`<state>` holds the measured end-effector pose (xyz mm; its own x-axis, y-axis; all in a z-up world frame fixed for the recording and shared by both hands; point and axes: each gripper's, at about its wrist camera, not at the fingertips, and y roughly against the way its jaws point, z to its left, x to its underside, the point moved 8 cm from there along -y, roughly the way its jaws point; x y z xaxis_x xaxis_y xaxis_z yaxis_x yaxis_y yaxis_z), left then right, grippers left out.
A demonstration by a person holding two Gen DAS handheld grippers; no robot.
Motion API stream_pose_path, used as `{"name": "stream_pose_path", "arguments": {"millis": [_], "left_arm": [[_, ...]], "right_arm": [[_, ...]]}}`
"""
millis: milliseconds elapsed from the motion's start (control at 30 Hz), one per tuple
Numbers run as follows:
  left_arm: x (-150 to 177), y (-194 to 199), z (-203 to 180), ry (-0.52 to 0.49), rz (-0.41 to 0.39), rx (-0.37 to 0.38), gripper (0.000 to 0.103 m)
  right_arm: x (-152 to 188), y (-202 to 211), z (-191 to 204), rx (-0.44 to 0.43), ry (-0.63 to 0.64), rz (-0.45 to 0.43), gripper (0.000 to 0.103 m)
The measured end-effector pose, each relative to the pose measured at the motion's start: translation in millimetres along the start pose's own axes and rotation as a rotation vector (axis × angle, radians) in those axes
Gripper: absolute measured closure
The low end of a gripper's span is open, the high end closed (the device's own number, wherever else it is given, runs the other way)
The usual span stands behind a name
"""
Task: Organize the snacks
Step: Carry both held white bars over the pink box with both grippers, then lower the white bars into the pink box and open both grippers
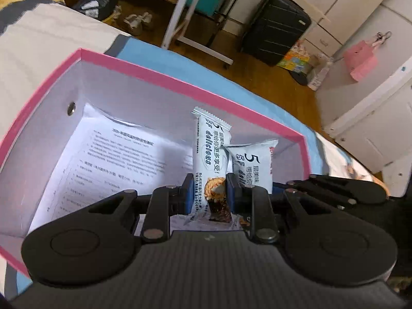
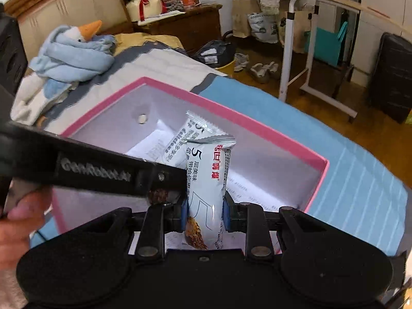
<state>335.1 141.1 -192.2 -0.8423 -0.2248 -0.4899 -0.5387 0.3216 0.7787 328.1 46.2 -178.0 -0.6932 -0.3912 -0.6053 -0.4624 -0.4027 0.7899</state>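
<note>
both tools (image 1: 209,193) (image 2: 205,212) hold snack bars (image 1: 211,164) (image 2: 208,180) inside pink box (image 1: 180,87).

Both tools sit side by side — left tool (image 1: 209,193) and right tool (image 2: 205,212) each clamped on something, jaws narrowed.

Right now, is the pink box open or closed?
Open. No lid covers the pink box; its white interior shows, with a printed sheet on the bottom and both snack bars held over it.
</note>
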Motion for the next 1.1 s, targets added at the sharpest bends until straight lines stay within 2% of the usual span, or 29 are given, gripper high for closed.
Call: {"name": "stream_pose_path", "arguments": {"millis": [200,333,400,433,467,567,733,867,1100], "left_arm": [[1.8,-22.1,7.6,0.048,0.048,0.0,0.079],[4.3,-34.6,12.7,0.058,0.064,-0.027,0.077],[4.8,-36.8,16.1,0.076,0.06,-0.051,0.063],[4.6,-36.3,17.0,0.084,0.064,-0.063,0.046],[4.4,-35.3,18.2,0.092,0.064,-0.077,0.039],[2.9,-25.8,14.9,0.068,0.042,-0.048,0.039],[-2.7,3.8,6.9,-0.022,-0.039,-0.06,0.039],[-5.2,30.9,-4.2,-0.098,-0.099,-0.059,0.039],[7.3,81.3,-26.1,-0.182,-0.16,-0.038,0.039]], "right_arm": [[7.1,-11.7,5.6,0.109,0.121,0.014,0.073],[10.4,-17.2,3.9,0.146,0.14,0.026,0.072],[10.4,-16.9,5.2,0.164,0.165,0.015,0.064],[10.2,-14.6,6.0,0.172,0.179,-0.001,0.056],[9.0,-12.9,6.6,0.179,0.189,-0.015,0.051],[6.8,-2.8,3.9,0.182,0.173,-0.023,0.049],[0.2,34.2,-2.3,0.085,0.052,-0.055,0.049],[-4.3,70.7,-12.0,0.049,-0.035,-0.078,0.049],[-1.2,129.2,-41.1,0.038,-0.179,-0.021,0.048]]}}
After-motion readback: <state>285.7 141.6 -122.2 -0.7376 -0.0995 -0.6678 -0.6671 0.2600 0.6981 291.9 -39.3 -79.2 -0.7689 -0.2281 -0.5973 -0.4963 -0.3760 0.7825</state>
